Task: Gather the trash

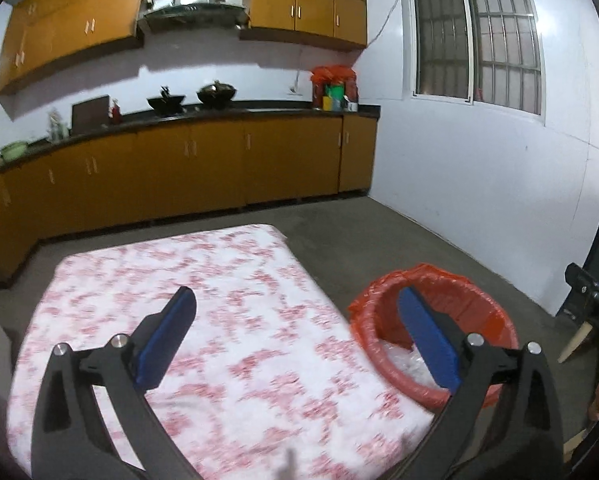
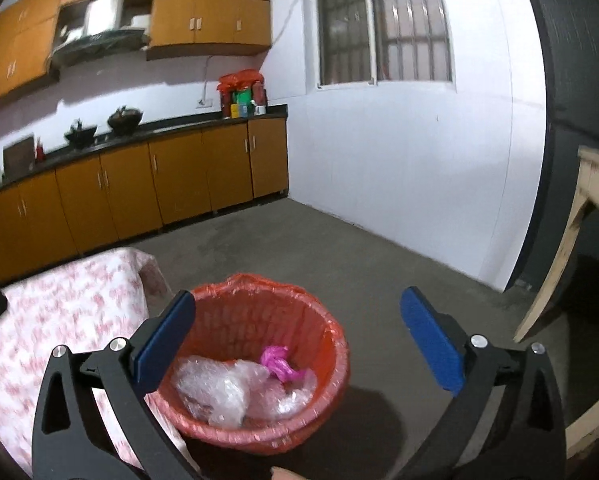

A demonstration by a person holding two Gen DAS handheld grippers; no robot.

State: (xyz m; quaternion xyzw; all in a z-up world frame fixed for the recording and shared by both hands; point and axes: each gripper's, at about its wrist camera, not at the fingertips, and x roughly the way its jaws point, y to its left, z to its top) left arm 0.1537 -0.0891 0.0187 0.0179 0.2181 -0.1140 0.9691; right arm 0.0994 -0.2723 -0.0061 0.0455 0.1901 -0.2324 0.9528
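A red bin lined with a red bag [image 2: 259,320] stands on the floor beside a table with a pink-and-white floral cloth [image 2: 59,312]. Inside the bin lie crumpled clear bubble wrap [image 2: 219,392] and a pink plastic scrap [image 2: 277,362]. My right gripper [image 2: 297,328] is open and empty above the bin. My left gripper [image 1: 297,328] is open and empty above the table cloth [image 1: 227,300], with the bin [image 1: 383,312] to its right. The right gripper's body [image 1: 595,304] shows at the left wrist view's right edge.
Orange kitchen cabinets [image 1: 219,160] with a dark counter run along the far wall. A white wall with a barred window [image 1: 479,40] is on the right. A wooden frame [image 2: 579,240] stands at the right. Grey concrete floor [image 2: 319,248] lies beyond the bin.
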